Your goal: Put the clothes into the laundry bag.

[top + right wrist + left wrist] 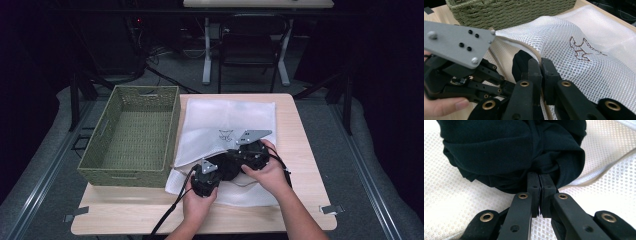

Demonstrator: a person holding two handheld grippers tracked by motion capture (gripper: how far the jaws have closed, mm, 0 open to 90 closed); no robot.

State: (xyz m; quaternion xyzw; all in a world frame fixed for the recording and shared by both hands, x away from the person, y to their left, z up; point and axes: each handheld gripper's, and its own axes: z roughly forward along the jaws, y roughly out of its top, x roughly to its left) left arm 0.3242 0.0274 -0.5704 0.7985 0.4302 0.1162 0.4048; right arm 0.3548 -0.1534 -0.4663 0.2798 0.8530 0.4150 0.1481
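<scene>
The black garment (511, 152), bunched into a ball, lies on the white mesh laundry bag (225, 120) at the near middle of the table, just at the bag's opening. The left gripper (539, 182) is clamped on a fold of the garment, its jaws pressed together on the cloth; the right gripper (541, 67) is pinched on the upper edge of the bag's mouth, which is lifted off the lower layer. The step is best done with the mouth held high and taut while the bundle is pushed deep inside — loose cloth could otherwise snag on the zip edge. The wooden table (300, 150) also carries a green woven basket (132, 135) at the left. The room beyond is dark — a chair (250, 45) and desk legs are seen at the far side.
</scene>
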